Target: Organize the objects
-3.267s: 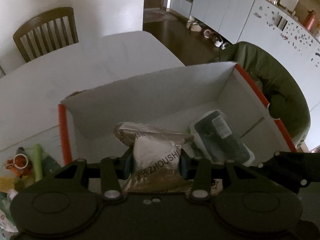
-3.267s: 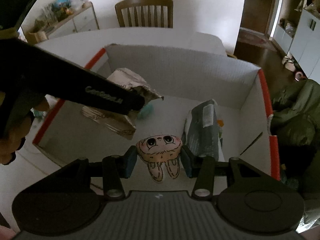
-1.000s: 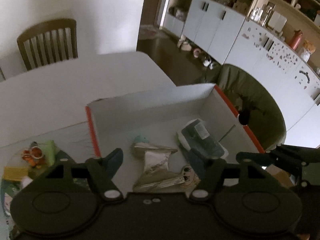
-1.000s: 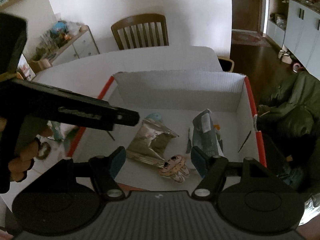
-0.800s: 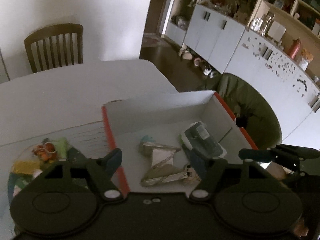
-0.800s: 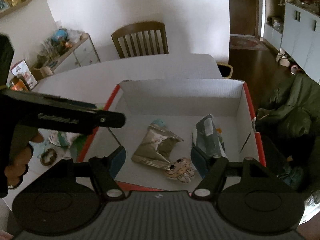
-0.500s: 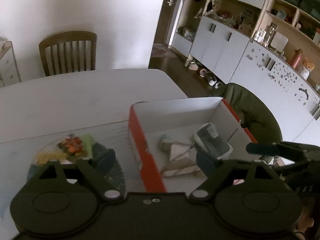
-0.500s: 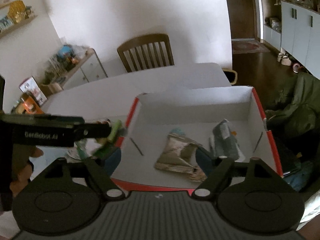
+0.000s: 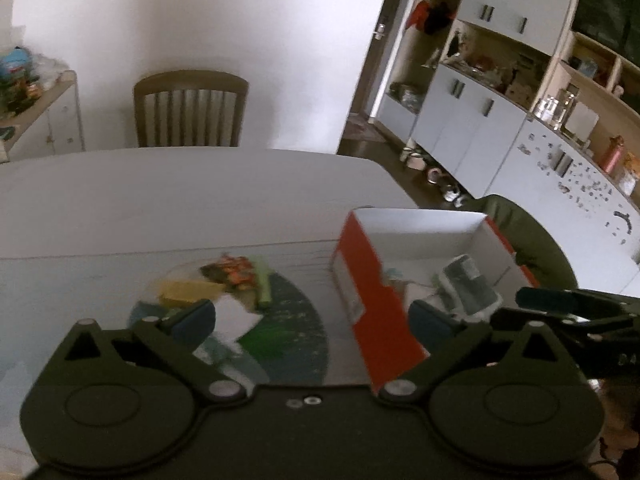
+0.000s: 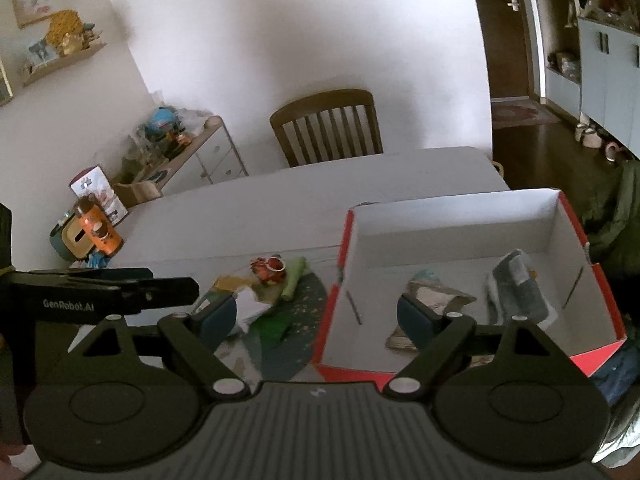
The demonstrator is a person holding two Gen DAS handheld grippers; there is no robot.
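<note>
**Returning to the pile after two drops into the box**

Opening wider at this moment, the left gripper (image 9: 310,316) and the right gripper (image 10: 316,314) both have nothing between their jaws. A few seconds ago the left one clamped a silver snack pouch and the right one a small cartoon bunny toy; both were let go inside the red-and-white cardboard box (image 10: 452,216).

- Silver snack pouch (image 10: 436,298): lies on the box floor, just ahead of the right gripper's right finger.
- Grey-green packet (image 10: 518,284): lies in the box, ahead and right of the right gripper.
- Bunny toy: hidden behind the right finger; cannot be confirmed.
- Unsorted pile (image 10: 276,280): lies on a dark round mat, left of the box, ahead of both grippers.

Both views have swung from the box toward the pile. Judgement: the deposit step is complete; the next pick is likely from the pile, where the green tube (image 9: 263,282) and the orange toy (image 10: 269,267) lie touching.
</note>
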